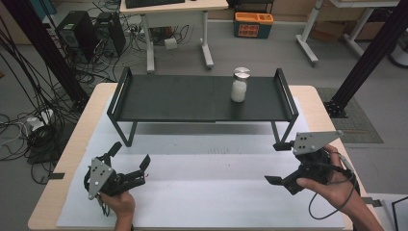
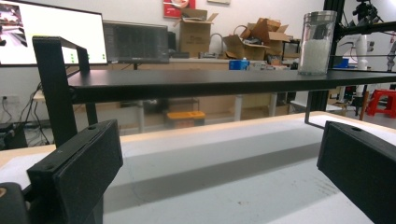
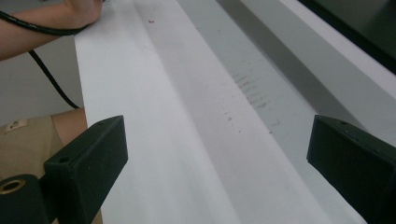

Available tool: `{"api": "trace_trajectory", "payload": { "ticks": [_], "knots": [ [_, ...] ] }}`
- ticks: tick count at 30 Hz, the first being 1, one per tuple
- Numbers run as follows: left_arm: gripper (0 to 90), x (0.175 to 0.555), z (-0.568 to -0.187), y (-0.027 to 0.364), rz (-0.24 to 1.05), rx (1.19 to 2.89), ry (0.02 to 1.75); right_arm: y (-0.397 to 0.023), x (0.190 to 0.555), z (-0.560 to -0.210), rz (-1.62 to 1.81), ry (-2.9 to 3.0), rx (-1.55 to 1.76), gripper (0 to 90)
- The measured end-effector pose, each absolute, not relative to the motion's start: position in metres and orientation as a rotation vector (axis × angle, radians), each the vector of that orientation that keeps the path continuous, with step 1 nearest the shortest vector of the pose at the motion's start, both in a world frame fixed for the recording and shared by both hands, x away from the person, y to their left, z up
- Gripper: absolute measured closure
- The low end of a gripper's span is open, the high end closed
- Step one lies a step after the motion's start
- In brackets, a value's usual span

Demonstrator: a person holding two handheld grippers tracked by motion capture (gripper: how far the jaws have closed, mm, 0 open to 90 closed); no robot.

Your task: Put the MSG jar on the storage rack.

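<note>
While both hands rest low on the table (image 1: 192, 202), left claw (image 1: 130, 156) spread, right claw (image 1: 279, 162) spread.

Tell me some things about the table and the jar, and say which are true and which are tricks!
1. The jar stands upright on the black shelf. True.
2. The left tool is holding the jar. False: it is open over the white sheet, far from the jar.
3. The right tool is open with nothing in it. True.
4. The jar's lid is off. False: a silver lid sits on top.
5. The jar has white stuff inside. True.
</note>
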State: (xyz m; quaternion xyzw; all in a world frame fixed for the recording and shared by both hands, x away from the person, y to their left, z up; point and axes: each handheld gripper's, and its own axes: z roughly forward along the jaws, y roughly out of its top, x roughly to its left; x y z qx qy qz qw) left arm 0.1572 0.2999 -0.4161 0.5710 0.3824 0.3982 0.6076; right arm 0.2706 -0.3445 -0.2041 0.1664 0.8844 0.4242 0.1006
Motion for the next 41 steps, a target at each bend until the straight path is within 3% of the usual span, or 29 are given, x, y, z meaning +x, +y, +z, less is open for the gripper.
{"api": "trace_trajectory", "payload": {
  "ticks": [41],
  "knots": [
    [0.3,0.157,-0.417,0.3,0.919,1.317,0.882,-0.324,0.303,-0.223,1.241,2.804,0.373,5.8]
  ]
}}
